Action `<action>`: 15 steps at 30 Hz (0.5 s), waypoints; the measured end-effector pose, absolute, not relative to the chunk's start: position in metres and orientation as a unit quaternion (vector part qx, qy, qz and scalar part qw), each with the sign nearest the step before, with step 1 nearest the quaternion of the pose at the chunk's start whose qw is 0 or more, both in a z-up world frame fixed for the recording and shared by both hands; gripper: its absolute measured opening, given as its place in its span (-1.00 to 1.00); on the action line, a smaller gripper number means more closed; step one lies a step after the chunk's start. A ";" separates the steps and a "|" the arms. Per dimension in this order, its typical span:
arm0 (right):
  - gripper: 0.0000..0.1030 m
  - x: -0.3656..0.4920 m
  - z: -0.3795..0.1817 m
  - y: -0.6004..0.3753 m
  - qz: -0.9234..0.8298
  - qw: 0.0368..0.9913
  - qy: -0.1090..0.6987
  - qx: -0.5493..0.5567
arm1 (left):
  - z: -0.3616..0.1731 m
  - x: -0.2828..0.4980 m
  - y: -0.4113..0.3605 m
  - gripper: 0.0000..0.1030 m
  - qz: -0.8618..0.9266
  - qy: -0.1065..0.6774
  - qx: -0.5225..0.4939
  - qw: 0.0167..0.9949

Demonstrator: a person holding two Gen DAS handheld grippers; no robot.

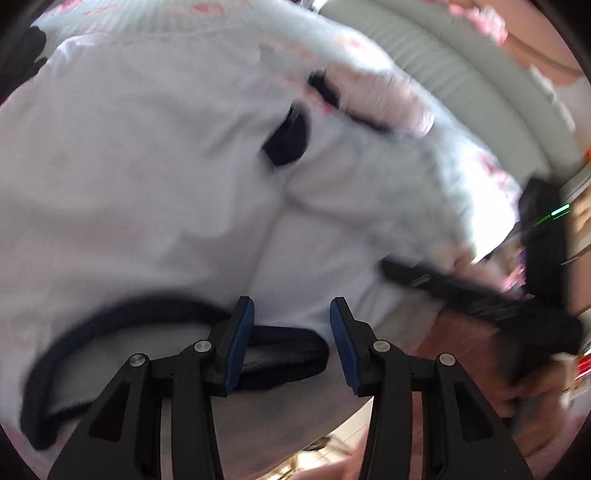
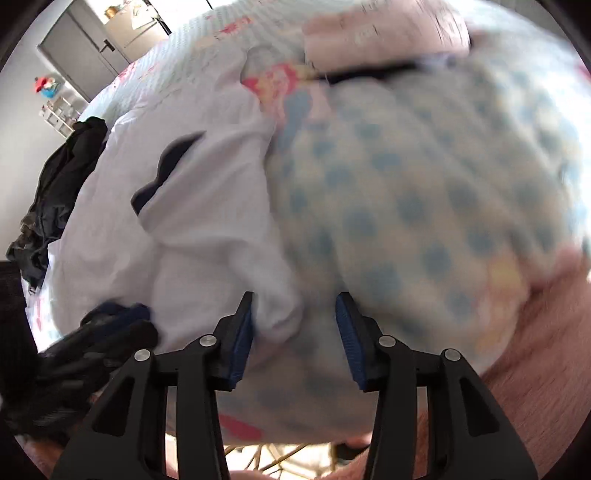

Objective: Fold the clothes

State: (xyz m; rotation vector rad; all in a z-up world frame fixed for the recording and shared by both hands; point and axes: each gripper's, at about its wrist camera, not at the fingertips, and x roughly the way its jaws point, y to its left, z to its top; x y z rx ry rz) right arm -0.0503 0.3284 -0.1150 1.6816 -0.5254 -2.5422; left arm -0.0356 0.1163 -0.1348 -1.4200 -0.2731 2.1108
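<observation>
White shirt [image 1: 147, 177] with dark navy trim lies spread across the bed [image 2: 207, 40], its collar [image 1: 122, 314] at the near edge and a dark cuff [image 1: 286, 142] showing further in. Left gripper [image 1: 291, 328] hangs over the collar with its jaws apart, the dark band passing beneath them but not pinched. Right gripper [image 2: 295, 332] stands over the shirt's right-hand edge, a fold of white cloth [image 2: 277, 306] rising between its blue pads [image 2: 242, 343]; the pads appear clear of it, nothing clamped. Beside the shirt on that side sits a blue-dotted garment [image 2: 424, 192], with a pink folded piece [image 2: 384, 29] beyond it and a heap of dark clothes [image 2: 59, 184] at the bed's far left edge. The fold looks to be between grasps: the shirt is laid out but not yet doubled over. The next move would call for closing both claws on fresh hold points along an edge, then carrying that edge across the body of the shirt.
</observation>
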 end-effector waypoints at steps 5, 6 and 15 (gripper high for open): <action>0.04 -0.024 -0.069 0.281 -0.862 0.095 -0.127 0.481 | -0.130 -0.016 0.086 -0.01 0.783 -0.152 -0.517 0.310; 0.05 -0.023 -0.063 0.271 -0.871 0.099 -0.109 0.468 | -0.126 -0.013 0.077 -0.01 0.788 -0.157 -0.512 0.304; 0.03 -0.037 -0.110 0.234 -0.821 0.127 -0.048 0.555 | -0.116 0.007 -0.054 -0.02 0.827 -0.242 -0.480 0.168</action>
